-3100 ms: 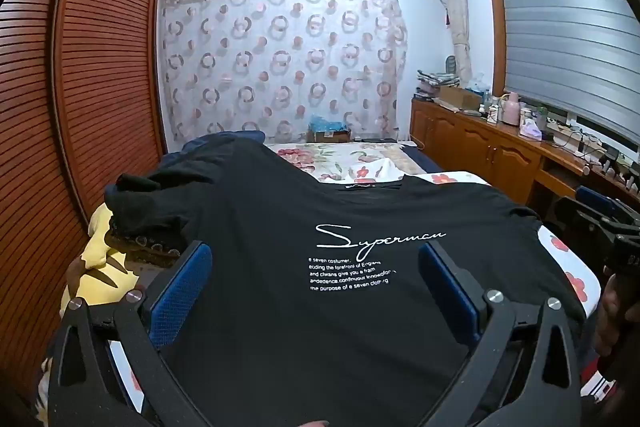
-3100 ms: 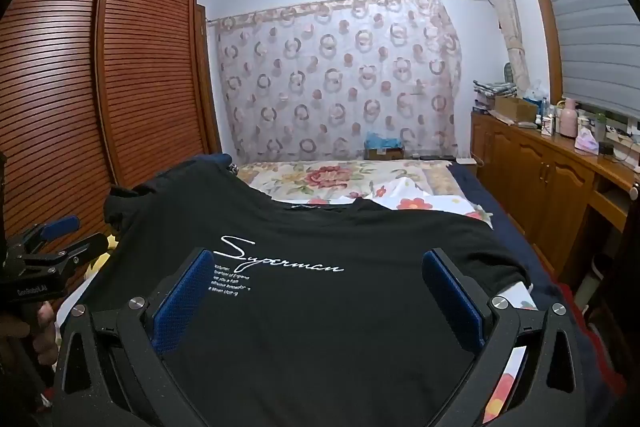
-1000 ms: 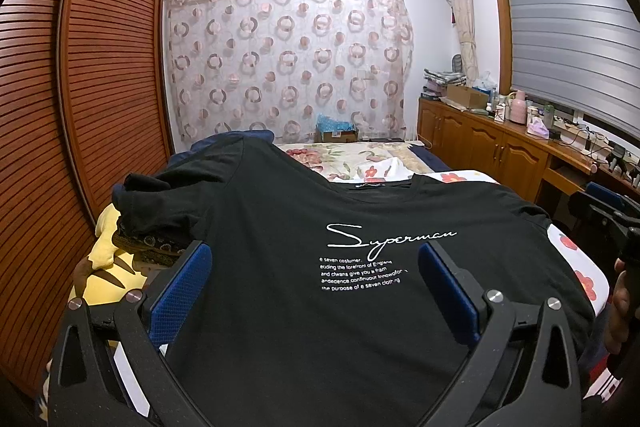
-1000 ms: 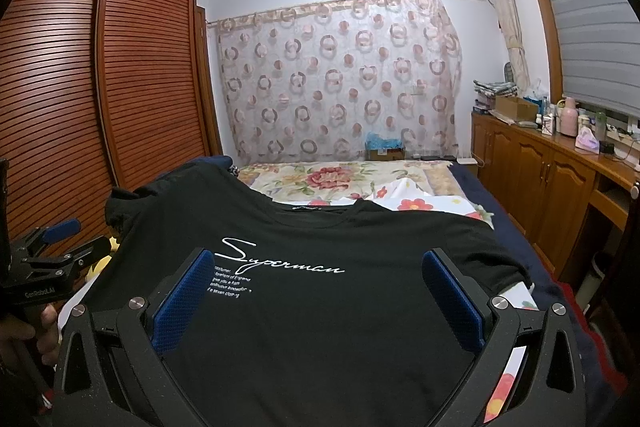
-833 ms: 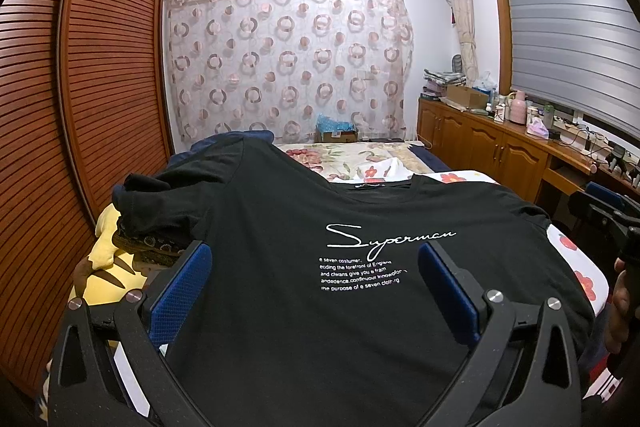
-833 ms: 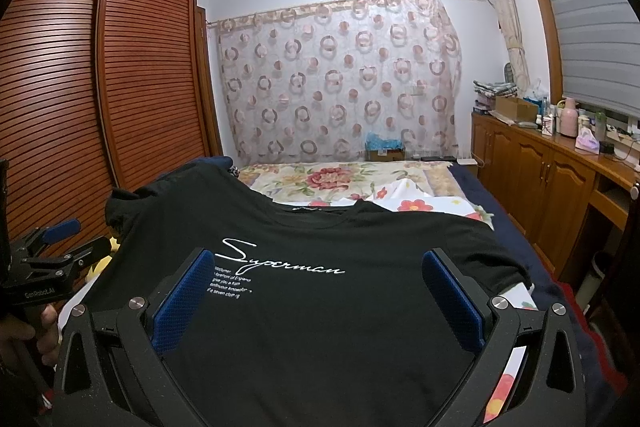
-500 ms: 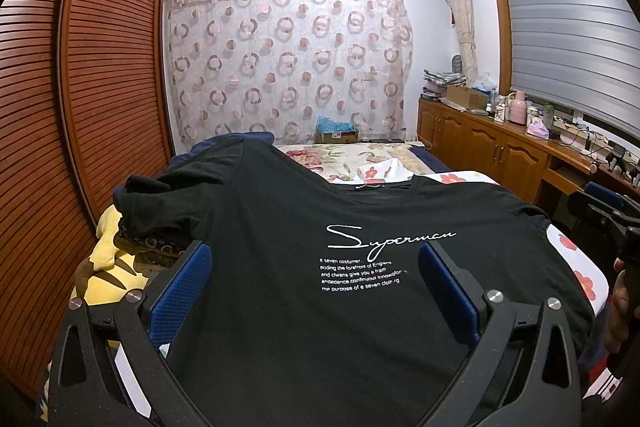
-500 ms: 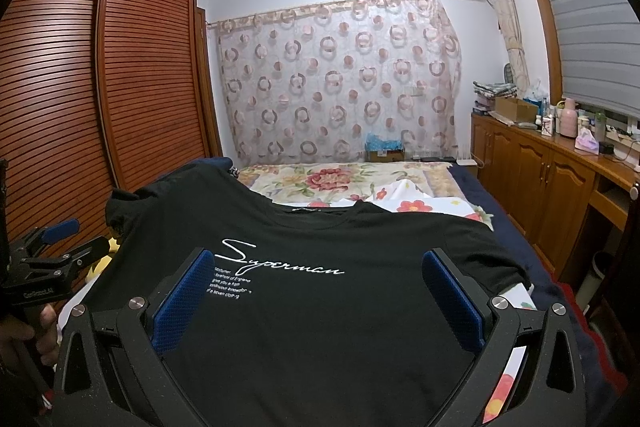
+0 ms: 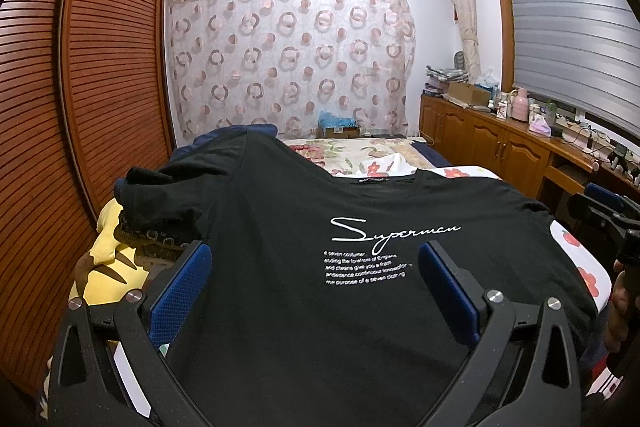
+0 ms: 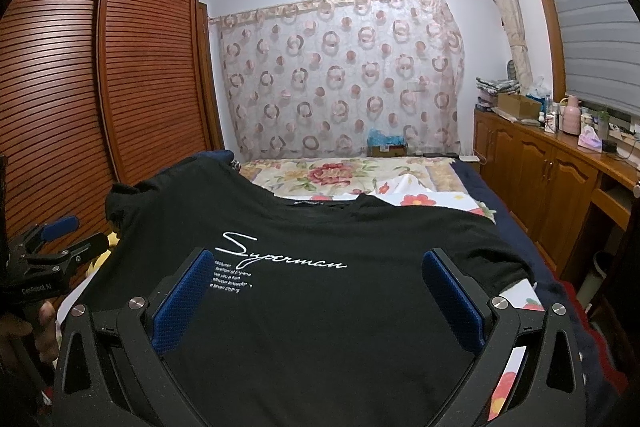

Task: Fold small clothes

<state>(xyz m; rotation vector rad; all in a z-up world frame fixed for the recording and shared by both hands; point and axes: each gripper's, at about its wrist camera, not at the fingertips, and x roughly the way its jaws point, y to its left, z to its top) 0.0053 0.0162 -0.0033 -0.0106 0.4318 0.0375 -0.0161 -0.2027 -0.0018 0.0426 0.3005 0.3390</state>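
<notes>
A black T-shirt (image 9: 280,227) with white "Superman" script lies spread face up on the bed, collar at the far side; it also shows in the right wrist view (image 10: 320,307). Its left sleeve is bunched over other clothes. My left gripper (image 9: 314,279) is open and empty above the shirt's lower left part. My right gripper (image 10: 316,287) is open and empty above its lower right part. Each gripper shows at the edge of the other's view, the right one (image 9: 600,205) and the left one (image 10: 52,239).
The bed has a floral sheet (image 10: 332,175) beyond the shirt. A yellow cloth (image 9: 108,247) and dark clothes lie at the bed's left. A slatted wooden wardrobe (image 9: 100,67) stands left, a wooden cabinet (image 9: 500,147) right, a curtain behind.
Between 3.1 s ago and 1 s ago the left gripper shifted slightly. Since then nothing has visibly changed.
</notes>
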